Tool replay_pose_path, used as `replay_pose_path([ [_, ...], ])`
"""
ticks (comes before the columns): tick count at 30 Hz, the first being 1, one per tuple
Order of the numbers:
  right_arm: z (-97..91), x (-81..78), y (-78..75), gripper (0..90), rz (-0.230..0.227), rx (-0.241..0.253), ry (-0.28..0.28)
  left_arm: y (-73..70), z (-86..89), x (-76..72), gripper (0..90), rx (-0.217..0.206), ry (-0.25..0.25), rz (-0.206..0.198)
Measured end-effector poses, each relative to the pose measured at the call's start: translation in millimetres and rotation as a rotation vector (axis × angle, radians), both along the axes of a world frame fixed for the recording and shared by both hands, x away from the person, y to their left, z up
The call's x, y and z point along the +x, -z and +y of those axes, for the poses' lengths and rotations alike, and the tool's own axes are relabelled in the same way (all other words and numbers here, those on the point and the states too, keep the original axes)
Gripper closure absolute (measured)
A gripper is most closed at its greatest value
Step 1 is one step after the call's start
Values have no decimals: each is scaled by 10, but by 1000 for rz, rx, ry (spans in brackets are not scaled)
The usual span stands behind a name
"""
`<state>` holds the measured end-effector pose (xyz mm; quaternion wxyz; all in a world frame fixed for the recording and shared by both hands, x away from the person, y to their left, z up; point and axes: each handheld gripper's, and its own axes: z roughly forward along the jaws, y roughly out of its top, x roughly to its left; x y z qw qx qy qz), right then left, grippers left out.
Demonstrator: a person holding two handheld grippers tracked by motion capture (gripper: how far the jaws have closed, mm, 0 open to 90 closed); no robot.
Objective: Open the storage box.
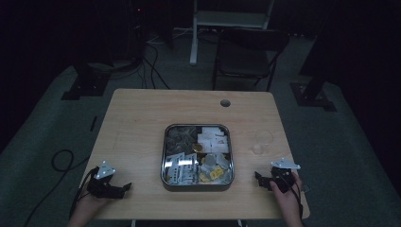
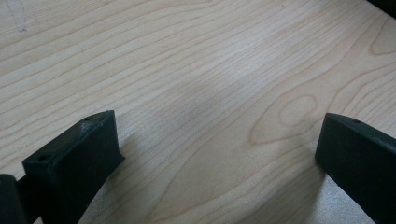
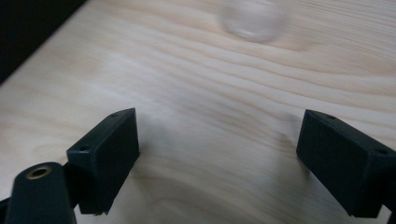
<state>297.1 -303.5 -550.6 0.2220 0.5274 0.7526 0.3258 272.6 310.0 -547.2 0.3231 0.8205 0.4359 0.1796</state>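
Left hand-held gripper [image 1: 124,188]: jaws spread, empty, on desk [image 1: 142,123].
Right hand-held gripper [image 1: 258,178]: jaws spread, empty.
Tray [image 1: 164,156]: between them.

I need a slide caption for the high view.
Open tongs, left and right, flank a full tray on the table.

Pale wood-grain surface [image 1: 137,123], swirled knot pattern. Square silver metal tray [image 1: 164,156]: white, yellow, grey packets. Clear glass [image 1: 261,141]. Black left hand-held gripper [image 1: 124,188]; black right hand-held gripper [image 1: 259,178].
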Motion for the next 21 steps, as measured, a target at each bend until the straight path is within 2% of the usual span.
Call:
replay_pose_path([
  [4,2,9,1,125,-2,0,5,-1,-5,0,5,1,-6,0],
  [8,25,-5,1,125,-2,0,-51,-1,-5,-3,6,2,-2,-1],
  [17,44,-24,0,126,0,-1,-53,-1,-2,-3,7,0,1,-1],
  [21,54,-36,1,126,-3,-2,-94,0,1,-2,7,-1,1,0],
])
